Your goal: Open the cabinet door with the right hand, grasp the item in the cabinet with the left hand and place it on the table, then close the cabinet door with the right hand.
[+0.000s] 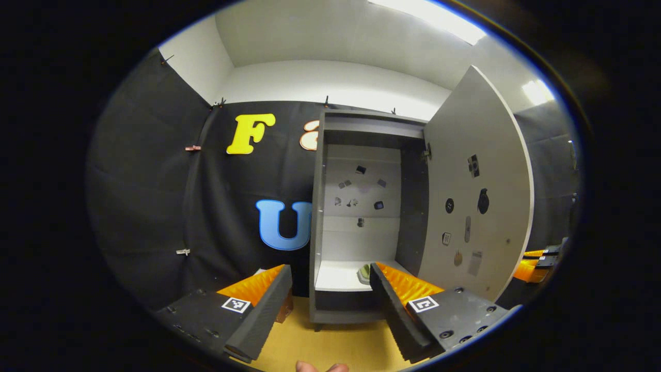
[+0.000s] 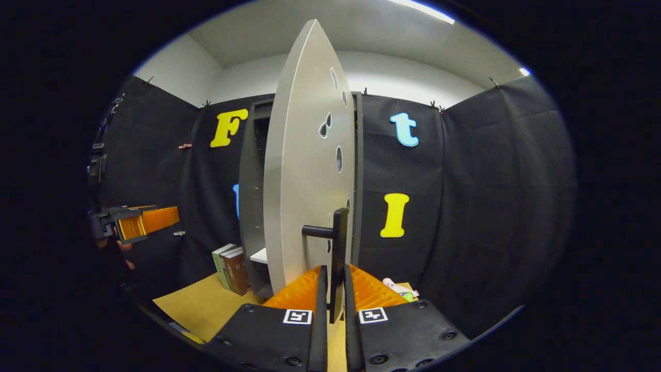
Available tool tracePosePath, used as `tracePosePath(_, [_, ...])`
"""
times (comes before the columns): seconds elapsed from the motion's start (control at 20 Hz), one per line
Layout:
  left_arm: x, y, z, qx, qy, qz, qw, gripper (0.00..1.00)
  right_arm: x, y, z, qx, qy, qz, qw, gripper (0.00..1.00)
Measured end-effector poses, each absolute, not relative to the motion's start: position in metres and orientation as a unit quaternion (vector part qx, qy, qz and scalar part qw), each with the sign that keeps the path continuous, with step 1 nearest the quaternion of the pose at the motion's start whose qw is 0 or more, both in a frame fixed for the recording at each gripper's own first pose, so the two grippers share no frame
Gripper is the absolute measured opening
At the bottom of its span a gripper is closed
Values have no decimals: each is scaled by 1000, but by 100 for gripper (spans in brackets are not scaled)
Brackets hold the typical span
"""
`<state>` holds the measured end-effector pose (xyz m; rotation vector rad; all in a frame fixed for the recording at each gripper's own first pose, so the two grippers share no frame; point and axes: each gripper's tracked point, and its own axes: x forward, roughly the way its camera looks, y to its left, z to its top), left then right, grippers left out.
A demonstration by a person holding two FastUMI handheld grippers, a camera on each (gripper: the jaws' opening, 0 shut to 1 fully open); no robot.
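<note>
The grey cabinet [image 1: 317, 217] stands with its door [image 1: 475, 206] swung wide to the right. On its white lower shelf [image 1: 335, 276] lies a small greenish item [image 1: 364, 271], partly hidden behind one finger. My left gripper [image 1: 328, 269] is open in front of the shelf, short of the item. In the right gripper view the door [image 2: 304, 170] is seen nearly edge-on. My right gripper [image 2: 334, 271] is shut on its black handle [image 2: 338, 232]. The left gripper [image 2: 139, 222] shows far to the left there, and the right gripper [image 1: 534, 263] peeks from behind the door.
The cabinet rests on a yellowish table [image 1: 330, 341]. Books [image 2: 232, 268] stand upright beside the cabinet's left side. A few small light objects [image 2: 400, 289] lie on the table right of the door. Black cloth walls enclose the booth.
</note>
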<state>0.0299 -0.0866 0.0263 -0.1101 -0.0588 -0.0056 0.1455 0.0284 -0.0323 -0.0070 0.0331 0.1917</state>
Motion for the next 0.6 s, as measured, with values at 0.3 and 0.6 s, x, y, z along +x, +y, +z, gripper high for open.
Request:
tracePosePath(0.3, [75,-122,16,-46,-5,-39,998,95,141,8,-30,-1,11,80,997,17])
tracePosePath(0.6, [130,-163,2,-44,29,-91,994,95,125,-13,-26,30,11,76,997,15])
